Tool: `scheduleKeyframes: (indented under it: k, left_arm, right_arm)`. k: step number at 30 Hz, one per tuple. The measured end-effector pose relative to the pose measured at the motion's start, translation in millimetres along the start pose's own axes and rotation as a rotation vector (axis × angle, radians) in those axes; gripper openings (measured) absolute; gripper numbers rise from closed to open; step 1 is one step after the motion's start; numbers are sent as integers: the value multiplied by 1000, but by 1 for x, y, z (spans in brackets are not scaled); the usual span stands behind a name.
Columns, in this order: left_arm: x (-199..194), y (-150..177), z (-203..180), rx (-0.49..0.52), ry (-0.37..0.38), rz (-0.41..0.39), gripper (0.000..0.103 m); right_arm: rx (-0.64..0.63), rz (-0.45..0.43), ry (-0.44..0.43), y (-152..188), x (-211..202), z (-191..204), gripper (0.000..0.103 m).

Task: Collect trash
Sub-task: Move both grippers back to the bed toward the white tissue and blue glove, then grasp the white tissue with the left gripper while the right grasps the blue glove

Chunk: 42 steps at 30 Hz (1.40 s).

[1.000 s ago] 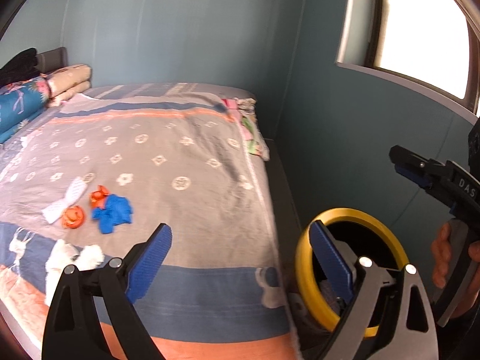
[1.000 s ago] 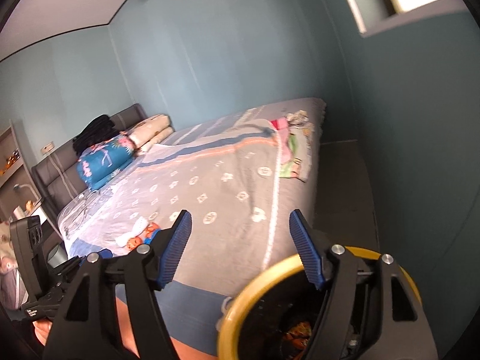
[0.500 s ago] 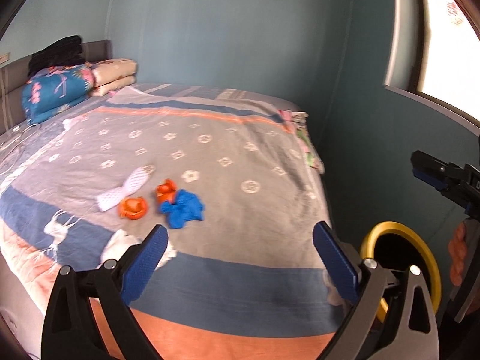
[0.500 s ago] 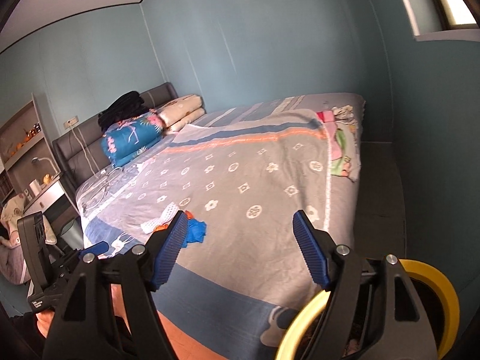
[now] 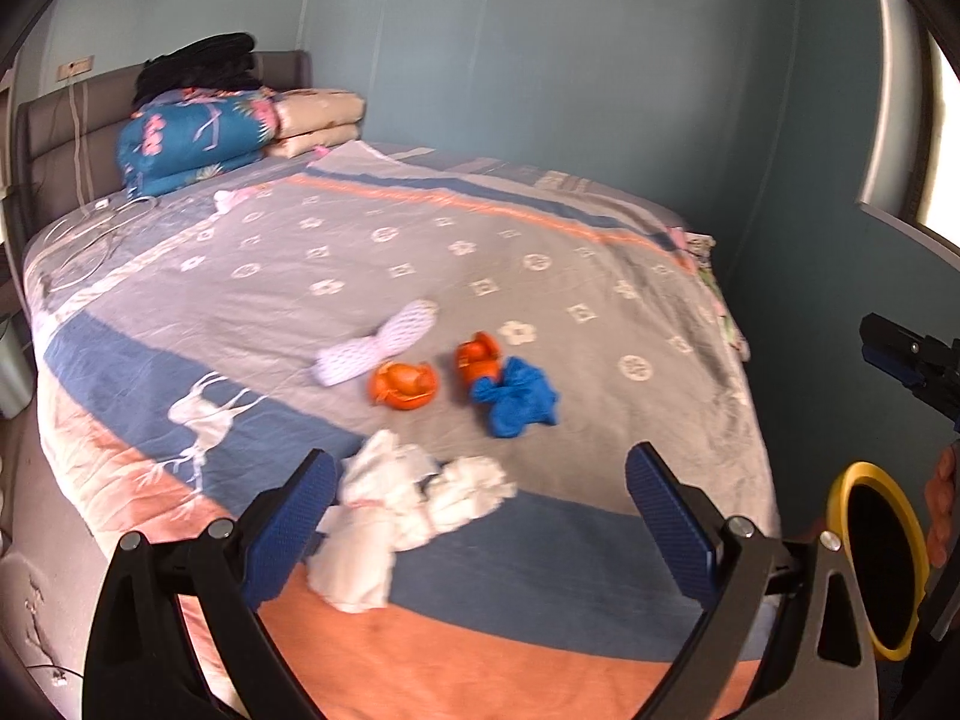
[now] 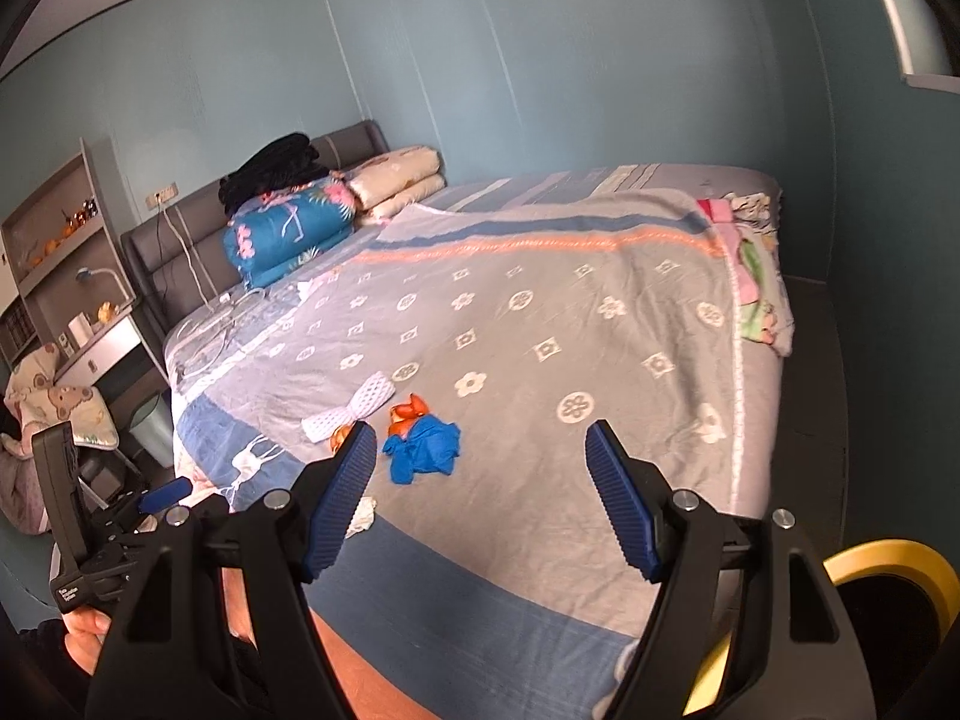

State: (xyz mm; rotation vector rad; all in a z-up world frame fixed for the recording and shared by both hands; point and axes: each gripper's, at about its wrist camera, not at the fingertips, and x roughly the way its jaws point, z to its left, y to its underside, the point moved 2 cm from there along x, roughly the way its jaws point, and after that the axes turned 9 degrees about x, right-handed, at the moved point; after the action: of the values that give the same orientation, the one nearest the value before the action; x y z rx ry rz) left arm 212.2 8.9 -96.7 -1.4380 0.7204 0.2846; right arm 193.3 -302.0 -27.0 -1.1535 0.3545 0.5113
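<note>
Trash lies on the bedspread: crumpled white tissues (image 5: 408, 510) nearest me, a blue crumpled glove (image 5: 516, 399) (image 6: 423, 450), two orange peels (image 5: 403, 385) (image 5: 477, 355), and a white foam net (image 5: 378, 342) (image 6: 348, 405). My left gripper (image 5: 477, 516) hovers open just short of the tissues, nothing between its pads. My right gripper (image 6: 480, 492) is open and empty above the bed's near edge, right of the glove. A yellow-rimmed black bin (image 5: 876, 558) (image 6: 888, 594) stands on the floor at the bed's right corner.
Folded quilts and pillows (image 6: 288, 228) with dark clothes are piled at the headboard. Cables (image 5: 90, 240) lie on the bed's left side. A patterned cloth (image 6: 756, 276) hangs over the far right edge. A desk and shelves (image 6: 60, 276) stand to the left.
Both grippers swung left from the bin toward the bed. The bin slid to the right edge of both views, and the trash now lies in front of the left gripper.
</note>
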Motion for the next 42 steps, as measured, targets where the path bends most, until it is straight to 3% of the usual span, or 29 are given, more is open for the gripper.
scheduleKeyframes:
  k: [9,26,38,42]
  left_arm:
    - [21,20,49,-47,-54,53,94]
    - [56,67,80,-60,-32,165,93]
    - [90,76,82,-76,47,224,79]
    - [100,82,84,-92,83,247,66]
  right_arm:
    - [-28,71,-4,9,60,32,70]
    - [-70,242,35,41,190,64,70]
    - [-85,342,105,61,280,64,70]
    - [-75,371,114,65,302,61,70]
